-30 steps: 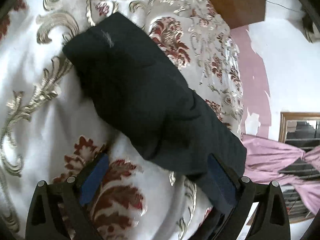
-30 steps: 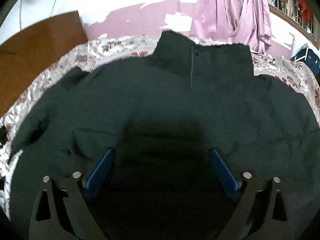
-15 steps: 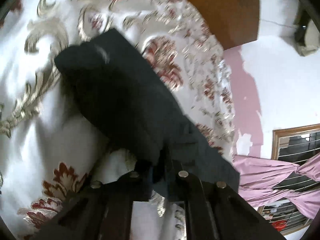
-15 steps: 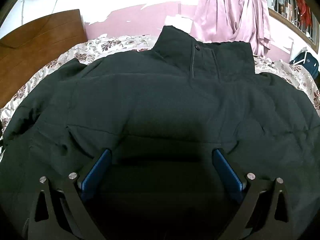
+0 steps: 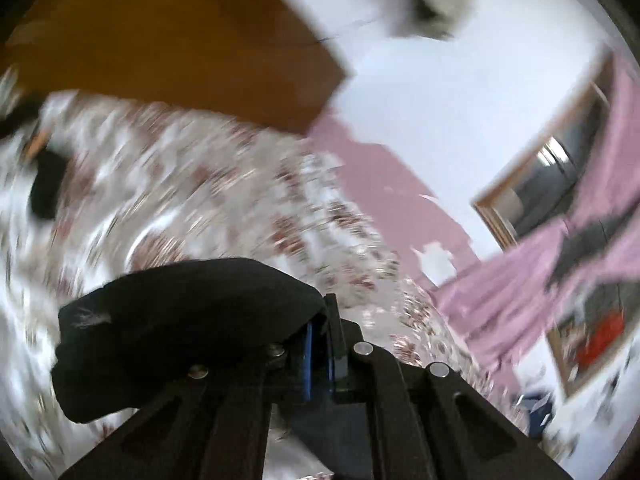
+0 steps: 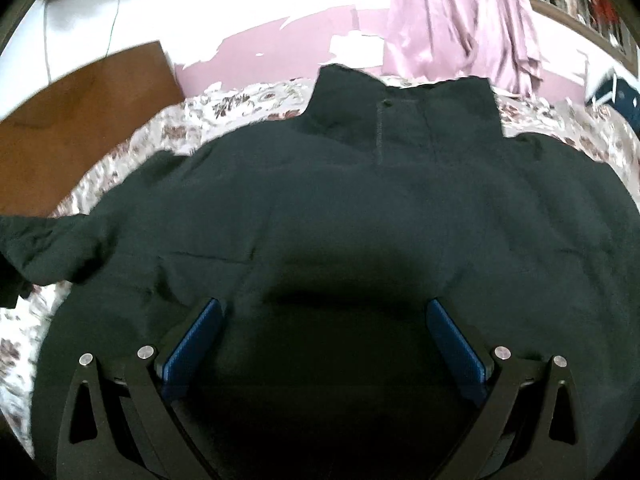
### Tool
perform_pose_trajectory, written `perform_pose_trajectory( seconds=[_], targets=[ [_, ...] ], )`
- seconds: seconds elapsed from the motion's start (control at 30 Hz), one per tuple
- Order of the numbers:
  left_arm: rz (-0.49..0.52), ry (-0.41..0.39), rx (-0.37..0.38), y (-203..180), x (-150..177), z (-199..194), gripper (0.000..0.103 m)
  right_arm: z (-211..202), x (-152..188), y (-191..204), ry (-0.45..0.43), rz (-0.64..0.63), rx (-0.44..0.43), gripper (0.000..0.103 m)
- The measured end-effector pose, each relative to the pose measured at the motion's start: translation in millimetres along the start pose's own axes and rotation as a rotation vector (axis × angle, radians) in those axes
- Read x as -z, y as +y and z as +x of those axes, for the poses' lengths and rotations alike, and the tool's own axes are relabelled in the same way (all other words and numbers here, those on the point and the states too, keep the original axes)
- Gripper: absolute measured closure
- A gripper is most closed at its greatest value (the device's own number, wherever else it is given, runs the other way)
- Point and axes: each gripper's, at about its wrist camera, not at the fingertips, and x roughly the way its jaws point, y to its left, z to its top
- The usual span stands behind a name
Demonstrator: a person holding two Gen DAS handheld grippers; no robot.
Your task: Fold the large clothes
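At the bottom of the left wrist view, our left gripper [image 5: 318, 354] is pinching the black sleeve [image 5: 176, 332], which is bulging toward lower left above the blurred floral bedspread [image 5: 224, 200]. In the right wrist view, our right gripper [image 6: 324, 344] is hovering, fingers spread wide, over the dark jacket [image 6: 360, 208] filling mid-frame, its collar [image 6: 404, 108] pointing toward the pink curtain [image 6: 460, 20] at upper right.

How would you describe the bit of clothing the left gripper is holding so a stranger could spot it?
On the floral bedspread lies a big dark jacket. The held part is its sleeve, off to one side and clamped in the left gripper. Unlike the flat-lying body, it is a narrow, bunched tube ending in a cuff.
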Motion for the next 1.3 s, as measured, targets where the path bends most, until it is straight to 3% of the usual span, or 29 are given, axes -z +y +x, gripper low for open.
perform_pose_trajectory(
  seconds=[0.2,0.37,0.57,0.77,0.93,1.2,1.27,1.3],
  targets=[
    [0.333,-0.01,0.145,-125,9,-18,0.098,-46,2,-37,-0.005,0.01,0.0,0.003],
    [0.496,0.111,0.312,-205,49,-14,0.098,-73,10,-81,0.024,0.02,0.025,0.003],
    [0.691,0.273,0.422,-268,128,-5,0.098,-93,14,-123,0.054,0.021,0.076,0.003],
    [0.896,0.414,0.46,-291,222,3,0.098,-102,25,-150,0.07,0.045,0.091,0.003],
    [1.043,0.565,0.453,-291,289,10,0.097,-98,35,-159,0.13,-0.027,0.125,0.003],
    [1.053,0.745,0.438,-255,330,12,0.094,-103,37,-185,0.127,0.031,0.14,0.003],
    [1.059,0.749,0.443,-245,334,7,0.089,-103,40,-187,0.121,0.074,0.127,0.003],
    [1.062,0.75,0.456,-240,337,1,0.078,-103,41,-188,0.117,0.09,0.121,0.003]
  ],
)
